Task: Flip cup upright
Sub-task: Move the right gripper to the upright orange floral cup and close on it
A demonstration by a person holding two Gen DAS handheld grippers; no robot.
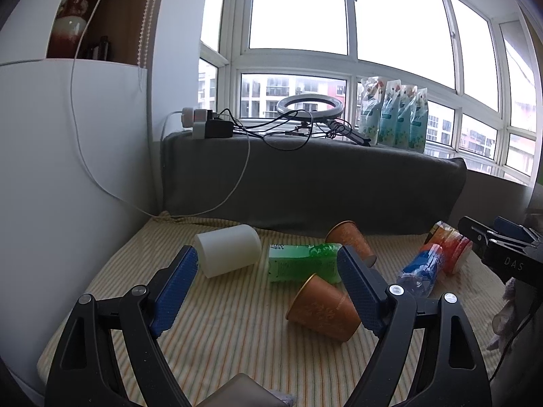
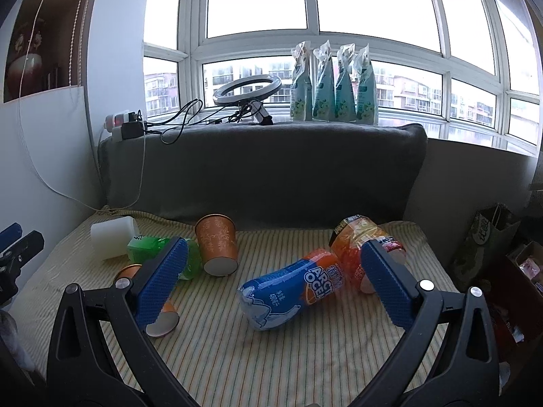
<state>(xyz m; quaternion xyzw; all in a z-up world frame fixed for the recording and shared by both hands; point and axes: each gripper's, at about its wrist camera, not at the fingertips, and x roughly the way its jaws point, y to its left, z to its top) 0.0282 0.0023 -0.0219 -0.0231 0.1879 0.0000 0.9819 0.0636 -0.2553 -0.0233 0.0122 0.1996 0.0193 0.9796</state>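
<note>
Two orange paper cups lie on their sides on the striped cloth. The near cup [image 1: 322, 308] lies by my left gripper's right finger; in the right wrist view it [image 2: 163, 318] is partly hidden behind the left finger. The far cup [image 1: 351, 239] lies near the grey cushion and shows fully in the right wrist view [image 2: 217, 244]. My left gripper [image 1: 268, 288] is open and empty above the cloth. My right gripper [image 2: 271, 291] is open and empty above a blue bottle.
A white cylinder [image 1: 229, 251], a green bottle [image 1: 302, 263], a blue bottle [image 2: 292, 293] and an orange-red bottle [image 2: 363, 244] lie on the cloth. A grey cushion [image 2: 264, 173] stands behind. A white wall [image 1: 68, 169] is at left; bags [image 2: 488, 237] are at right.
</note>
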